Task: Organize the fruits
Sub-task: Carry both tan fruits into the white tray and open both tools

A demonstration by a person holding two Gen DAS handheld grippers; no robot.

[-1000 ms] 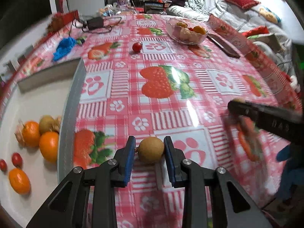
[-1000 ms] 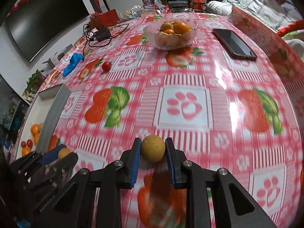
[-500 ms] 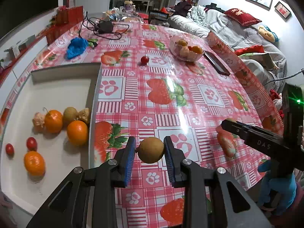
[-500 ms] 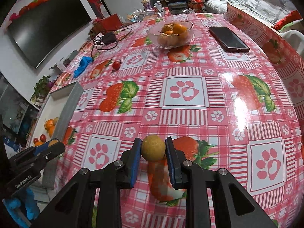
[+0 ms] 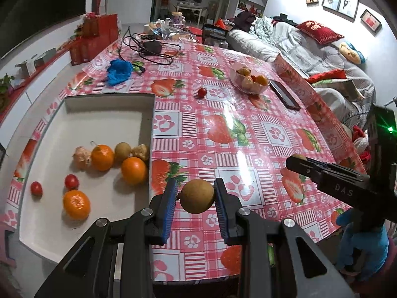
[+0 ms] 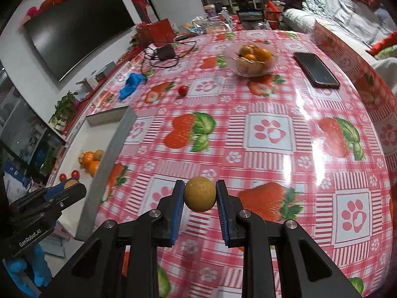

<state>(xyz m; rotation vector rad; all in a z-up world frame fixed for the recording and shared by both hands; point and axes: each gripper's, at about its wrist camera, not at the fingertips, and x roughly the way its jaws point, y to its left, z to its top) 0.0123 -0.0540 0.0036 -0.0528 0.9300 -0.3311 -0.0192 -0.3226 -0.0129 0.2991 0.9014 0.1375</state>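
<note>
My left gripper (image 5: pixel 196 200) is shut on a small round brown fruit (image 5: pixel 197 196), held above the table's near edge just right of the white tray (image 5: pixel 104 121). In the tray lie three oranges (image 5: pixel 76 204), two cherry tomatoes (image 5: pixel 71 181), another brown fruit (image 5: pixel 122 150) and two dry husky ones. My right gripper (image 6: pixel 200 198) is shut on a yellowish round fruit (image 6: pixel 200 197) above the checked tablecloth. Each gripper shows at the edge of the other's view, held by a blue-gloved hand (image 5: pixel 359 243). A lone cherry tomato (image 5: pixel 202 92) lies mid-table before a glass bowl (image 5: pixel 248 80) of fruit.
A black phone (image 6: pixel 316 70) lies right of the bowl. A blue glove (image 5: pixel 119 71) and a charger with cables (image 5: pixel 151 47) sit at the far side. A sofa stands beyond the table's right edge, a dark TV on the left wall.
Both grippers have risen away from the tablecloth with their fruits, so more of the table and tray shows. The left one now looks down on the whole tray.
</note>
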